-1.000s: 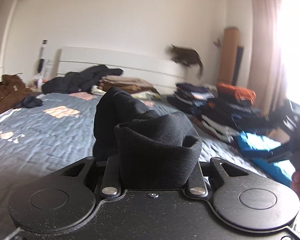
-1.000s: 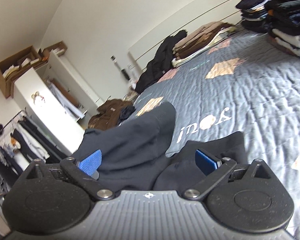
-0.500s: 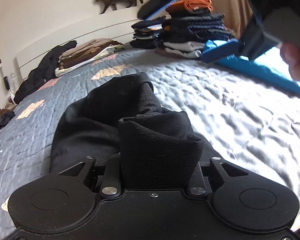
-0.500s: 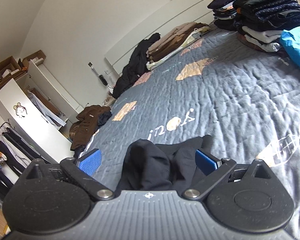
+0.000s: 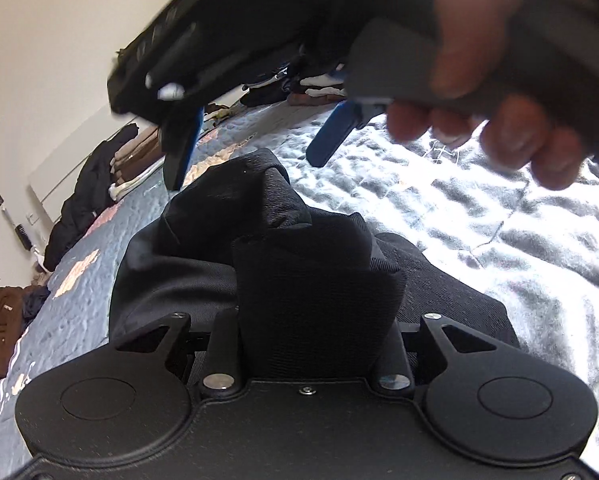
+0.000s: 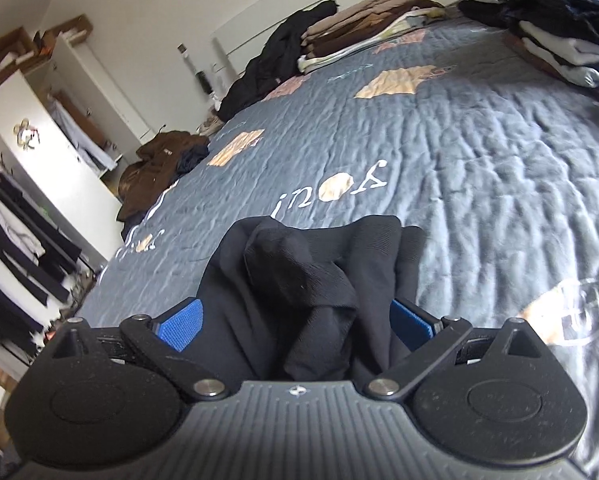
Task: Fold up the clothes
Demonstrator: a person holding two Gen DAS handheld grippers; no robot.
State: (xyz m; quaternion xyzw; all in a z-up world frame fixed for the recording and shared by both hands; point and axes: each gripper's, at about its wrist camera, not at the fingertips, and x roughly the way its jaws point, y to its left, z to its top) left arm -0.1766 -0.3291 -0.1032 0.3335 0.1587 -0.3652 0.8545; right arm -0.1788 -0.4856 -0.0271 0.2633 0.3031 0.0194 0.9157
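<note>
Fingers [image 5: 223,344] of left gripper [image 5: 315,320] behind black garment [image 5: 319,280]

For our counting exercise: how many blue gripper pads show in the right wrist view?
2: one blue pad left of the black garment, the other right of it; neither seems to press it.

Left gripper [image 5: 317,312] fingertips hidden — bunched black garment [image 5: 299,264] covers them, pad contact not visible. Right gripper [image 5: 251,160] in the left wrist view is motion-blurred, its body cut off by the top edge; the hand [image 5: 499,112] on it is blurred too. Folded stacks [image 6: 559,24] at the bed's [image 6: 479,140] far right corner run off the frame — items too small to sort. Garment's near part is hidden under both gripper bodies.
</note>
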